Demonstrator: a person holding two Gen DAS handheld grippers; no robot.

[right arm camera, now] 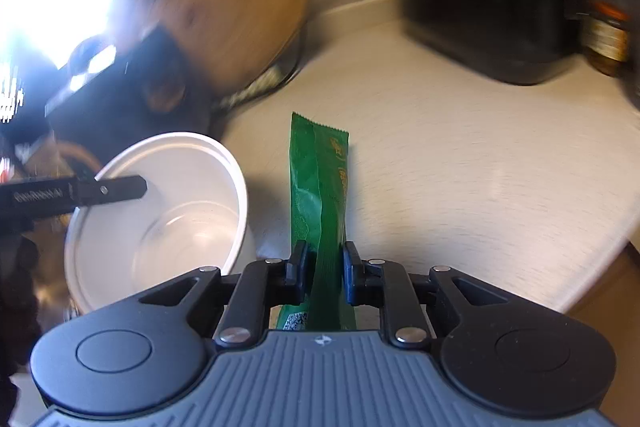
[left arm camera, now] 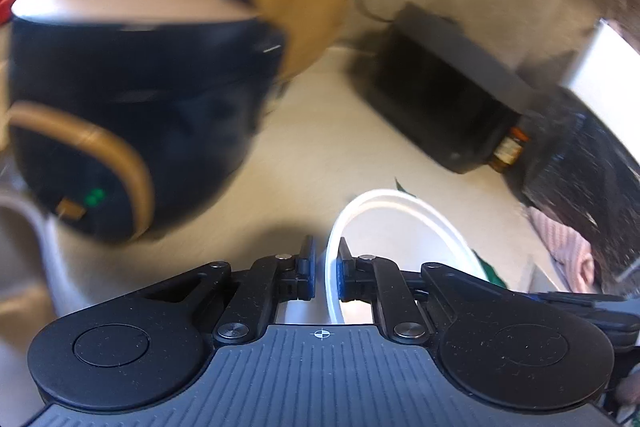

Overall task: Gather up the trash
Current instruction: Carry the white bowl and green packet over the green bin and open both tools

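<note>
Left gripper pinches only the cup rim, right gripper clamps the wrapper; the thin rim may slip or buckle.

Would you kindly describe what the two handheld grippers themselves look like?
Both match: the left gripper and right gripper have matte black linkage arms with silver rivets, two round black discs, a ribbed grey body bearing a small crosshair mark, and blue-edged black finger pads. No cables or sleeves show.
</note>
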